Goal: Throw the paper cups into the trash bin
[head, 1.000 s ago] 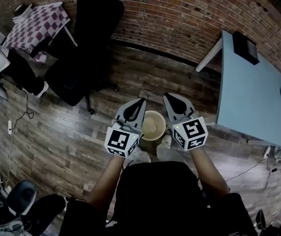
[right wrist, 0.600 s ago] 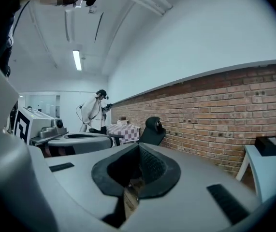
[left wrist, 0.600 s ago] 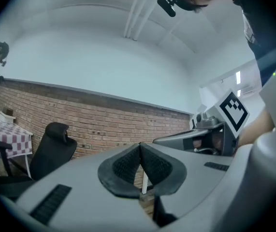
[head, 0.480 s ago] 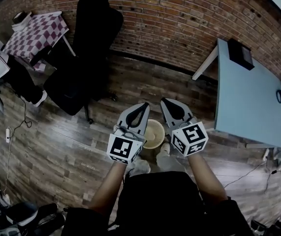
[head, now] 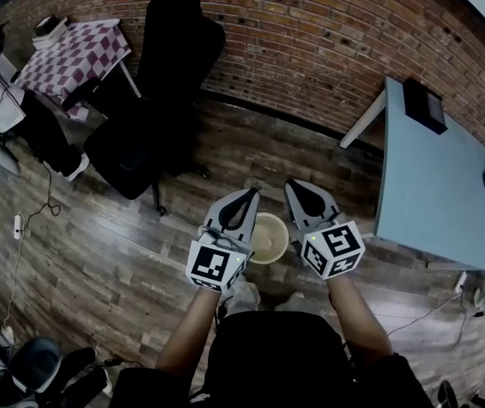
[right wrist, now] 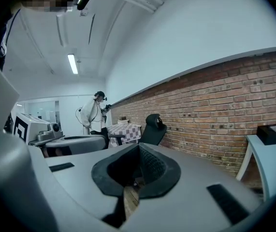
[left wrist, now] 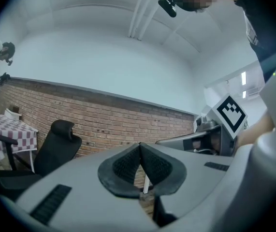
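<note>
A round tan trash bin (head: 267, 238) stands on the wooden floor right in front of the person's feet. My left gripper (head: 251, 193) hangs over its left rim and my right gripper (head: 291, 184) over its right rim, both pointing away from the body. In the left gripper view the ribbed pads (left wrist: 128, 164) meet with nothing between them. The right gripper (right wrist: 138, 148) also has its tips together and is empty. No paper cup shows in any view, and I cannot make out what lies inside the bin.
A black office chair (head: 153, 92) stands to the far left by the brick wall (head: 310, 32), beside a checkered table (head: 76, 53). A light blue table (head: 437, 168) with a black box (head: 425, 104) stands at the right. Cables (head: 34, 202) lie on the floor. A person in white (right wrist: 92, 112) stands far off.
My left gripper has lifted slightly over the bin. The right gripper has stayed beside it, and both remain shut and empty.
</note>
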